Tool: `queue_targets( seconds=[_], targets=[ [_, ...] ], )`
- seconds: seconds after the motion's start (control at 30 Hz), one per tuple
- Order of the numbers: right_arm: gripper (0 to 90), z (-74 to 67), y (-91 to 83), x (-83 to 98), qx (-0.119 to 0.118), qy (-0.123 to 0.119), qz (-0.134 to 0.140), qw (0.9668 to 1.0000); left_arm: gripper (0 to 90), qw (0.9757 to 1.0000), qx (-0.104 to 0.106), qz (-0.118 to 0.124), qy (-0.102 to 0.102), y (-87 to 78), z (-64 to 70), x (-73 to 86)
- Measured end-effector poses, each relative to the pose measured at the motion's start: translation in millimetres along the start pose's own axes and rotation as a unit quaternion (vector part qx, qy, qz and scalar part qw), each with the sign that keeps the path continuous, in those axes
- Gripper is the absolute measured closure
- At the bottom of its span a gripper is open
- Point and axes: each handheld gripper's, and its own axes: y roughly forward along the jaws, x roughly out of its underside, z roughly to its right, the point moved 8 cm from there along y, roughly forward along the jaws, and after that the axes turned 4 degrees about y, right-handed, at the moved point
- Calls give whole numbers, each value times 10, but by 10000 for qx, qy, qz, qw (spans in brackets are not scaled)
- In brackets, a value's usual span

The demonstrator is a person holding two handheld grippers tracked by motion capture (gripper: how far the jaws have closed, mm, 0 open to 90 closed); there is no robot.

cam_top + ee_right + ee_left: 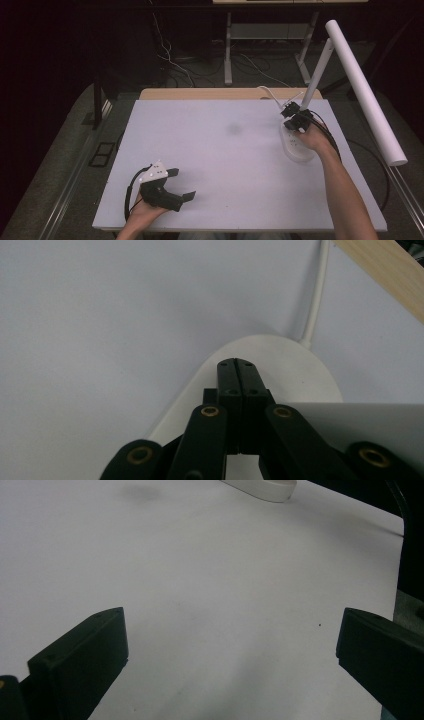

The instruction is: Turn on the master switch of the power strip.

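a white sheet [225,165] is spread over the worktop [210,93], whose wooden edge is seen at the far side. the left tool [181,185] is held low at the near left of the sheet by the person's left hand [145,210], with a grey three-cornered plate on top and a black cable looped behind it. its jaws are spread wide apart, and nothing is held between them; in the left gripper view only bare white sheet lies between the two black jaws.

the right tool [295,120] is held at the far right of the sheet by the right hand [312,140], the forearm reaching in from the bottom right. in the right gripper view its jaws are pressed together tip to tip, with nothing seen between them, directly over the rounded end of a white lamp base [295,365]. whether the tips touch the base cannot be told. in the high view the lamp base [297,150] lies on the sheet partly under the hand, and a white stem [316,75] rises from beside the tool toward a long white lamp bar [365,90] that slants across the right side. a white cord [316,300] runs from the far end of the base toward the wooden edge. the near end of the base [260,487] is also seen at the top of the left gripper view, well apart from the left tool.

a faint grey smudge [233,129] is marked on the sheet near its middle.
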Motion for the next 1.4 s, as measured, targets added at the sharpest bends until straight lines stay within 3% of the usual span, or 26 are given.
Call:
queue_targets(
  seconds=[0.37,0.7,0.77,1.07,1.1,1.33,1.37,1.4],
  targets=[
    [899,-73,-170,-67,-183,33,268,9995,0,10000,17,0,4,2,2,-5],
    [894,-289,-424,-120,-357,11,514,9980,0,10000,30,31,-37,9,19,-13],
    [889,-348,-526,-142,-430,8,663,9969,0,10000,35,29,-25,5,18,-13],
    [525,-535,-837,-139,-753,146,1068,9913,0,10000,41,22,10,5,21,-18],
    [525,-535,-837,-139,-753,146,1068,9913,0,10000,41,22,10,5,21,-18],
    [137,-710,-1043,-28,-1270,510,1455,9799,0,10000,50,45,2,14,27,-23],
    [137,-710,-1043,-28,-1270,510,1455,9799,0,10000,50,45,2,14,27,-23],
    [87,-751,-1089,32,-1400,568,1524,9767,0,10000,49,41,8,15,26,-22]
  ],
)
